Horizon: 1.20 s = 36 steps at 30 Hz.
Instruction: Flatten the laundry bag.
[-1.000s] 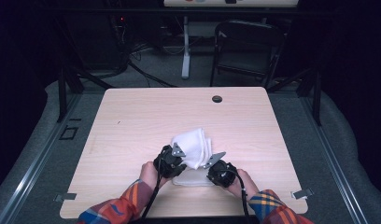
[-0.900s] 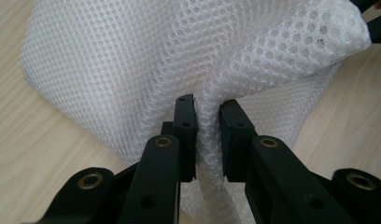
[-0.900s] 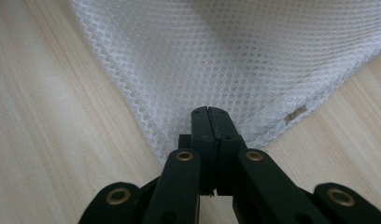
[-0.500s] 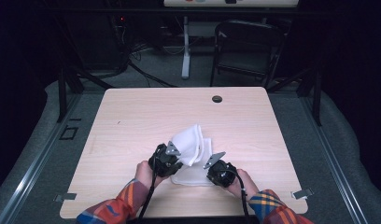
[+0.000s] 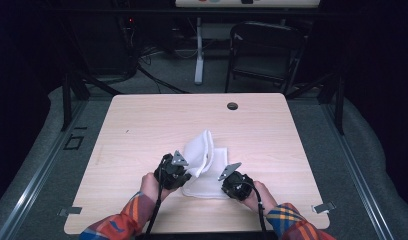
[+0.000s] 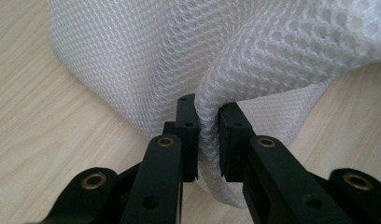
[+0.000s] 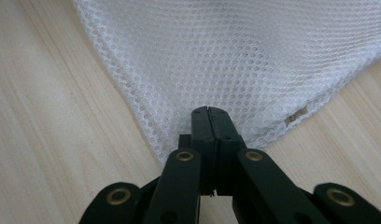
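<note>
A white mesh cloth (image 5: 199, 150) lies near the front middle of the light wooden table (image 5: 142, 125). My left gripper (image 5: 188, 169) is at its near left side, shut on a raised fold of the cloth (image 6: 132, 56); the mesh bulges up between the jaws of the left gripper (image 6: 208, 109). At the cloth's near right corner, my right gripper (image 5: 223, 179) is low on the table. Its jaws are pressed together at the corner of the cloth (image 7: 235, 56), where the two edges run in under the right gripper (image 7: 208, 112). Hands in plaid sleeves hold both.
A round cable hole (image 5: 232, 106) sits at the table's far edge. A dark chair (image 5: 264, 50) and cables stand on the floor beyond the table. Bare wood lies to the left, right and far side of the cloth.
My left gripper has drawn slightly left with the fold, and the cloth now stands as a taller ridge reaching farther away. The right gripper has stayed at its corner.
</note>
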### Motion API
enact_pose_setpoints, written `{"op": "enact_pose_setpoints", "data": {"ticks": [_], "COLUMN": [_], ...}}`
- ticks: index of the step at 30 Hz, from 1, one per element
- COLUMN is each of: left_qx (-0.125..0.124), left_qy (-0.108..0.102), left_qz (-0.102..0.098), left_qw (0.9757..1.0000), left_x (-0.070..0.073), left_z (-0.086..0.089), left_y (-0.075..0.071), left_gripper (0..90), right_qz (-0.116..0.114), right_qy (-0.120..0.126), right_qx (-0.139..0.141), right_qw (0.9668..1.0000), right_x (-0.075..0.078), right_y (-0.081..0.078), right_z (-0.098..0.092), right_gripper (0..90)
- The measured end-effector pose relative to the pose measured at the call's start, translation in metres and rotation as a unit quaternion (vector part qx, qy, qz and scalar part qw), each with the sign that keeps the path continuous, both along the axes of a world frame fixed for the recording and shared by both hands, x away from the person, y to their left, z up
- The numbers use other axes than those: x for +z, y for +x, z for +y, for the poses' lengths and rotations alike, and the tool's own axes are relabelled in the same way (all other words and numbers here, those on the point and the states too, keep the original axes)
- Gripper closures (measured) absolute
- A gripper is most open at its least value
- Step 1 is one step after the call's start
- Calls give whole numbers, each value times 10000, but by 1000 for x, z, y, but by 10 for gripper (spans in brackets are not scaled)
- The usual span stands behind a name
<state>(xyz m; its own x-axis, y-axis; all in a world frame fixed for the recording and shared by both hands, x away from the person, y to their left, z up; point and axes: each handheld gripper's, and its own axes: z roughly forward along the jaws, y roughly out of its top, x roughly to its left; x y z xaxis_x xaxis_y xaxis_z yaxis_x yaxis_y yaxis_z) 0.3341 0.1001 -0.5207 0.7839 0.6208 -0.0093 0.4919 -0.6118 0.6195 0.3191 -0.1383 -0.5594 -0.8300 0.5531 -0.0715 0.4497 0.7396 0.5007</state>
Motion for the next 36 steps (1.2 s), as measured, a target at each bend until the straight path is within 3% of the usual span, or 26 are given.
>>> {"op": "enact_pose_setpoints", "data": {"ticks": [12, 36], "left_qx": [255, 477], "left_qy": [-11, 144], "left_qz": [59, 99], "left_qw": [9997, 9987], "left_x": [-4, -10], "left_z": [11, 9], "left_y": [2, 4], "left_gripper": [806, 806], "right_qz": [-45, -244], "right_qy": [17, -222], "right_qx": [-101, -356], "right_qw": [9999, 9988], "right_x": [-1, 0], "right_y": [1, 9], "right_z": [0, -2], "right_gripper": [900, 900]}}
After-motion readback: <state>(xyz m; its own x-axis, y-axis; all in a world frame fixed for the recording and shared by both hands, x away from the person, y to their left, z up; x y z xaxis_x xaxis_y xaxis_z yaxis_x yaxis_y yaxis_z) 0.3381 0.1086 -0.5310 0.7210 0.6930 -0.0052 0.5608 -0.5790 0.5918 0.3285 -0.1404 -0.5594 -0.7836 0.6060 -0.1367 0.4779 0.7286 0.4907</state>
